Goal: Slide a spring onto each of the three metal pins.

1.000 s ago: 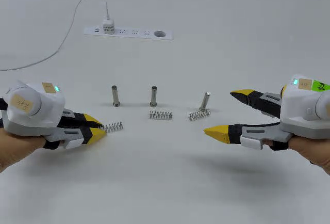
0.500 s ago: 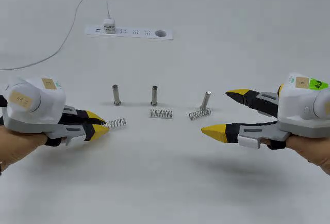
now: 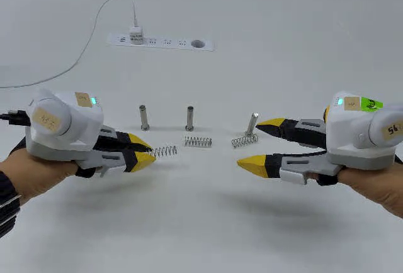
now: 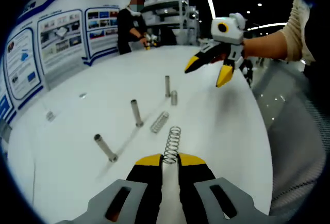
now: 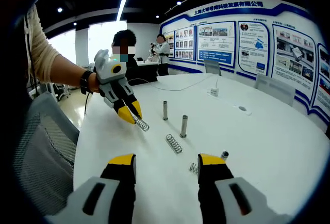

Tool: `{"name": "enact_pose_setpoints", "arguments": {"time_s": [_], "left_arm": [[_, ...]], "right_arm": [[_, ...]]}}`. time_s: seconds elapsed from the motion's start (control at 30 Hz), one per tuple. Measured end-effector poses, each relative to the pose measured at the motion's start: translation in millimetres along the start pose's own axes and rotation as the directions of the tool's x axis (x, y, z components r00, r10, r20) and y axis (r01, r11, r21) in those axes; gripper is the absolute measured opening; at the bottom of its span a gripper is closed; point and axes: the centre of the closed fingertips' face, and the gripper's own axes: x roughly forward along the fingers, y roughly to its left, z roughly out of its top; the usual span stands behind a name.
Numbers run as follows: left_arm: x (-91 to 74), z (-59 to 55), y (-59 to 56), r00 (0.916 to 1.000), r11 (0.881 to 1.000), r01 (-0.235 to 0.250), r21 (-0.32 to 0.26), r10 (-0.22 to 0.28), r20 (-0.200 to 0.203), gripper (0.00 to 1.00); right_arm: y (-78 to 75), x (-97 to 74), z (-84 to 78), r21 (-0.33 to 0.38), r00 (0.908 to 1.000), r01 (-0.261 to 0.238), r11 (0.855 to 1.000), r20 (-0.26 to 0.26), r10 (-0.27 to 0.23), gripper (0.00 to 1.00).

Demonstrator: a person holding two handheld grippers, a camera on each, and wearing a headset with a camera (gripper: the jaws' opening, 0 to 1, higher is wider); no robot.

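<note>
Table (image 3: 283, 46) white, wall posters (image 5: 242, 28) behind; left gripper (image 3: 146, 155) pinches a spring (image 3: 164, 151), right gripper (image 3: 252, 143) gapes wide, empty

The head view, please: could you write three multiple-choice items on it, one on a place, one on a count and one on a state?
1. Where does the middle spring lie?
A. On the table, in front of the middle pin
B. On the power strip
C. Threaded on a pin

2. How many pins are on the table?
A. Two
B. Three
C. Five

3. What state is the left gripper in?
A. Open
B. Shut on a spring
C. Shut on a pin

Key:
1 A, it lies flat on the near side of that pin.
2 B, the left pin, middle pin and right pin show.
3 B, its jaws pinch the spring's end.
</note>
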Motion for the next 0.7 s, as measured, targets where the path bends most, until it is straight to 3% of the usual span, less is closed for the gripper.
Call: {"name": "enact_pose_setpoints", "arguments": {"time_s": [0.2,0.7], "left_arm": [[4.3,11.3,-11.1,0.9996,0.999,0.024,0.029,-0.024,0.012,0.10],[15.9,26.1,-41.4,0.9948,0.989,0.101,0.111,-0.102,0.002,0.10]], "right_arm": [[17.5,12.4,4.4,-0.028,0.9983,-0.059,0.998,-0.009,0.058,0.44],[45.0,31.9,4.4,-0.093,0.9854,-0.166,0.982,-0.055,0.161,0.31]]}}
